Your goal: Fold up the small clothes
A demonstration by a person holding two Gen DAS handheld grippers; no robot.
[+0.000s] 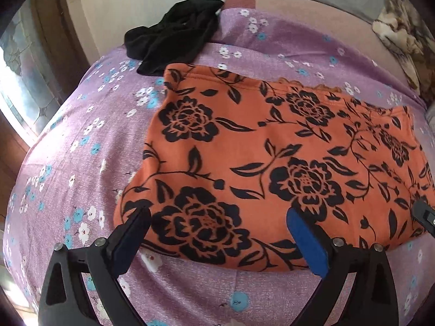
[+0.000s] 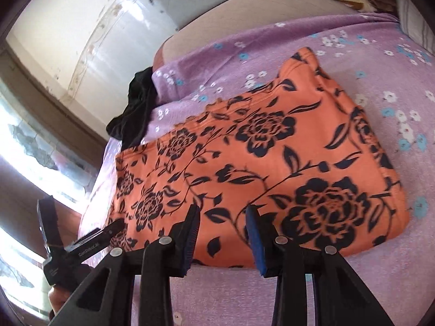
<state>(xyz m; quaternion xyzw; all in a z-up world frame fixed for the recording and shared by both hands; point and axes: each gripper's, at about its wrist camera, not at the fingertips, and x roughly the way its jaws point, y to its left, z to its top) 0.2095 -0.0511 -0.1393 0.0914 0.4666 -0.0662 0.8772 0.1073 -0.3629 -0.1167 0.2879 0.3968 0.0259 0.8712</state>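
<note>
The left gripper is being held low over the near edge of the orange floral garment, its jaws spread wide and nothing being gripped between them. The left finger is being positioned at the garment's near left corner, while the blue-padded right finger is being held over the near hem. The garment is being shown folded into a flat rectangle on the purple flowered bedsheet, its far edge lying just beside a crumpled black garment toward the far left. Bare sheet is being left open along the garment's left side and in front of its near edge.

In the right wrist view, the right gripper is being held above the same near edge of the orange floral garment, jaws parted moderately and empty. The left gripper is being seen at far left. Open sheet is being left to the garment's right.
</note>
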